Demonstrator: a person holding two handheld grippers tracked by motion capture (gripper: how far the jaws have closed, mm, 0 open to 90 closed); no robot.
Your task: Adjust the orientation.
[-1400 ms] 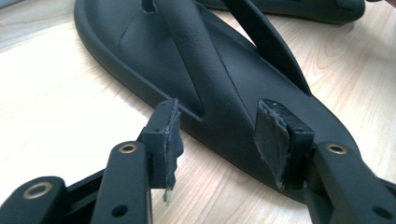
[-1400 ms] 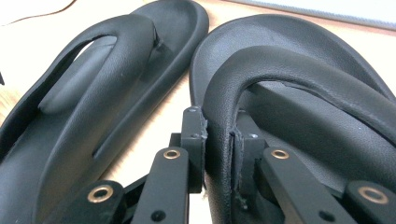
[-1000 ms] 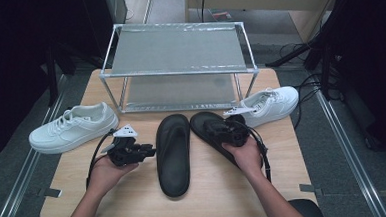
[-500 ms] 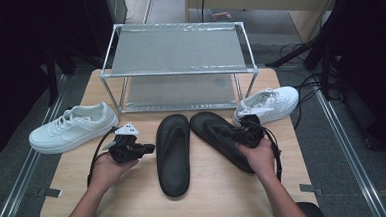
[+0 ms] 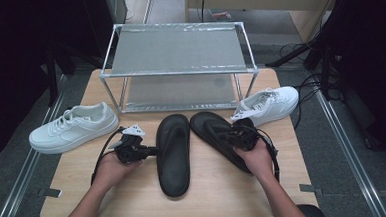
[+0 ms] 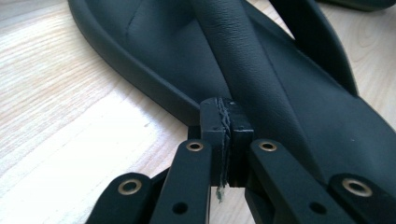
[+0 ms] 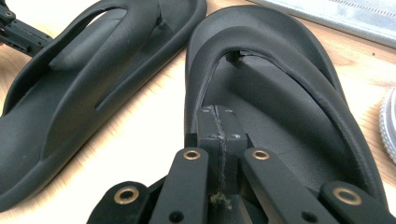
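Gripping: my left gripper has its jaws pressed together, their tips against the edge of the left black rubber flip-flop, right at the foot of its strap; whether any of the rim is pinched between them I cannot tell.
Right side: my right gripper also has its jaws pressed together, the tips over the footbed of the right black rubber flip-flop, beside the near arm of its strap; I cannot make out anything caught between them.
Just closed: both pairs of jaws have only now been closing.
Where the sandals lie: side by side mid-table on the light wooden table, toes toward the silver metal two-shelf rack, the right one slanted, with its toe end close to the left one's.
Hidden: in the high view my right hand covers the heel half of the right flip-flop; the left gripper view cuts off the left flip-flop's toe and heel.
Writing: no brand or lettering readable on either sandal.
Further out: a white lace-up sneaker lies at the table's left edge, another white lace-up sneaker at the right, near the rack's front leg.
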